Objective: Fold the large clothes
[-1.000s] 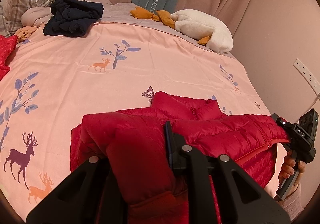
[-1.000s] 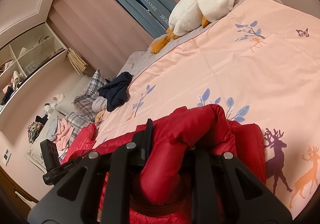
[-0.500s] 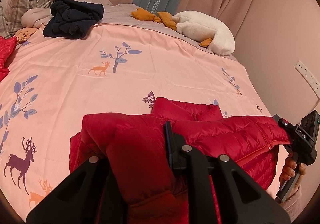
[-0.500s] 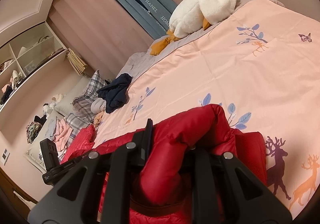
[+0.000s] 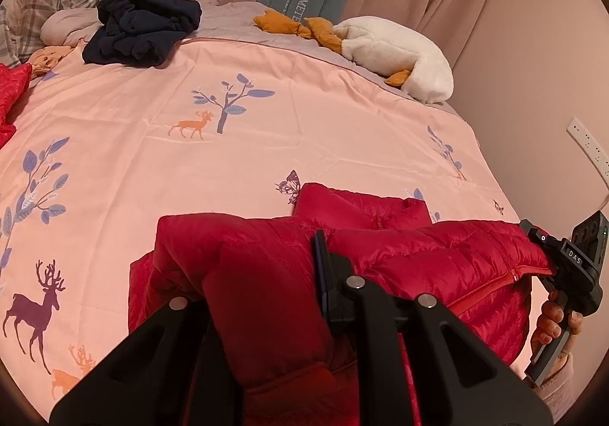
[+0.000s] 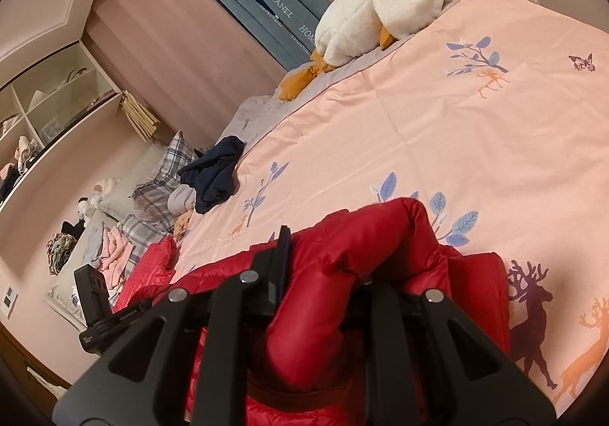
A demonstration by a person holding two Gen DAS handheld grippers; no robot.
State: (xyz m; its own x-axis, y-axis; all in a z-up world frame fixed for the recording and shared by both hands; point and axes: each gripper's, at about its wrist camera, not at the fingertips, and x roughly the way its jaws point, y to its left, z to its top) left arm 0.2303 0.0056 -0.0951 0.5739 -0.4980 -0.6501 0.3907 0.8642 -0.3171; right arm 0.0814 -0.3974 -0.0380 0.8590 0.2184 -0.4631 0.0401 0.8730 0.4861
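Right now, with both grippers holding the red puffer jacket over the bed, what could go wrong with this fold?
1. The red puffer jacket is bunched thickly in the left gripper and right gripper; the slick padded fabric may slip out.
2. The collar already lies folded underneath, so laying the raised edge down unevenly could leave a skewed fold.
3. The puffy fill may spring the fold back open.

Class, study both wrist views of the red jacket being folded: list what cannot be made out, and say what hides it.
- Left gripper fingertips: left wrist view, buried in red jacket fabric.
- Right gripper fingertips: right wrist view, wrapped in the same jacket.
- Jacket's near hem: both views, behind the gripper bodies and bottom edge.
- Shelf contents: right wrist view, too small.
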